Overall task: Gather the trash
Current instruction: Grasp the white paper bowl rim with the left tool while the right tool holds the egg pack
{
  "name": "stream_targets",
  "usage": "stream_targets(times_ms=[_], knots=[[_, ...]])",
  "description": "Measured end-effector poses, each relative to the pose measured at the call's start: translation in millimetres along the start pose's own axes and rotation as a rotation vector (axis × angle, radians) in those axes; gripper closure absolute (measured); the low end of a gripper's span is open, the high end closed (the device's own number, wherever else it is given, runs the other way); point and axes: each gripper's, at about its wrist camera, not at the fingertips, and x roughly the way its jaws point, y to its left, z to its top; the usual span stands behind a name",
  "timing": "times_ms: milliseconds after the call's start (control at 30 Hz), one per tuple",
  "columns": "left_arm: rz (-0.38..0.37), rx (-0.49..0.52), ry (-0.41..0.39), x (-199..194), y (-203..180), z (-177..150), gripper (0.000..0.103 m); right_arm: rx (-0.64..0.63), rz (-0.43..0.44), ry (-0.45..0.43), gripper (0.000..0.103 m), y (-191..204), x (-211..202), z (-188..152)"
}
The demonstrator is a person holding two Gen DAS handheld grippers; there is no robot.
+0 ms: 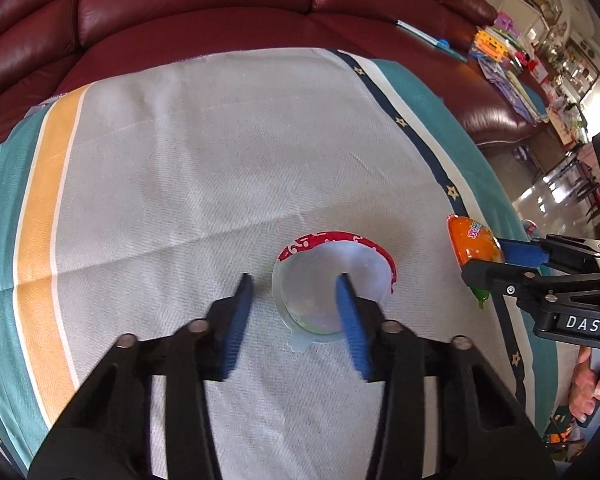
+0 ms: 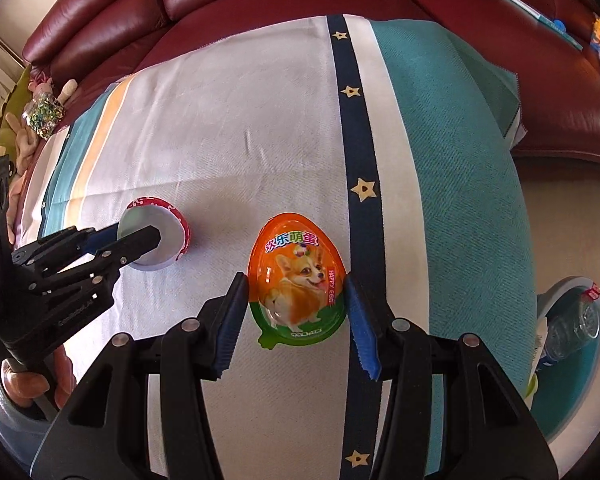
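A white cup with a red printed rim [image 1: 320, 276] lies tilted on the striped cloth [image 1: 180, 160]. My left gripper [image 1: 296, 278] straddles its near wall: the right finger is inside the mouth, and the left pad [image 1: 242, 312] stands a little clear of the outside. The right wrist view shows the same cup [image 2: 168, 220] with the left gripper [image 2: 136, 236] reaching into it. An orange and green egg-shaped package with a dog picture [image 2: 296, 280] sits between my right gripper's [image 2: 295, 278] pads, touched on both sides. In the left wrist view the package [image 1: 474, 240] stands on edge in the right gripper [image 1: 484, 258].
The cloth covers a dark red leather sofa [image 1: 200, 4]. Toys and papers [image 1: 512, 60] lie on the sofa to the right. A teal bin holding a plastic bottle [image 2: 572, 320] stands at the right beside the cloth. Soft toys [image 2: 40, 116] sit at the far left.
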Motion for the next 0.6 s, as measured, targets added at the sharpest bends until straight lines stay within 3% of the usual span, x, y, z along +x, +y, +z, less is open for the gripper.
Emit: stream_targets(times_ms=[67, 167, 600], knots=[[0.039, 0.010, -0.014, 0, -5, -3, 0.092, 0.003, 0.018, 0.003, 0.056, -3, -1, -3], [0.079, 0.035, -0.036, -7, -18, -7, 0.097, 0.013, 0.027, -0.002, 0.056, -9, -6, -8], [0.071, 0.145, -0.077, -50, -99, -28, 0.098, 0.104, 0.013, -0.094, 0.056, -70, -71, -54]])
